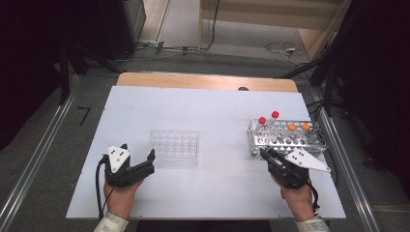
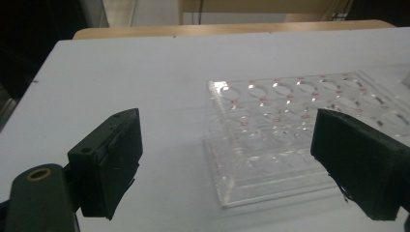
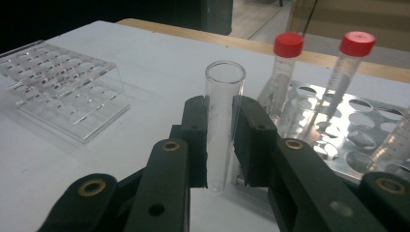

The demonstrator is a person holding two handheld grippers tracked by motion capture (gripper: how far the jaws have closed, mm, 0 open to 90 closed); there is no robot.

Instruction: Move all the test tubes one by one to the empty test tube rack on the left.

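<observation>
Overhead, a white surface (image 1: pixel 212 116) carries a clear plastic rack (image 1: pixel 174 146) near its middle and a metal rack (image 1: pixel 286 137) toward the right. The person's left gripper (image 1: pixel 138 154) sits just beside the clear plastic rack's near left corner, and the right gripper (image 1: pixel 267 153) sits at the metal rack's near left corner. From this height the right gripper's load cannot be made out. The right gripper view supplies it: the two black jaws are closed on a clear glass tube (image 3: pixel 223 121), open at the top and held upright just above the surface, right beside the metal rack's edge. Behind it, two red-capped tubes (image 3: pixel 285 77) stand tilted in the metal rack's holes; the high view adds two orange-capped tubes (image 1: pixel 298 127) farther along the same rack. The left gripper view shows its own jaws spread wide with nothing between them, the clear plastic rack lying ahead and partly behind the right-hand jaw, its round holes ringed with faint red marks.
</observation>
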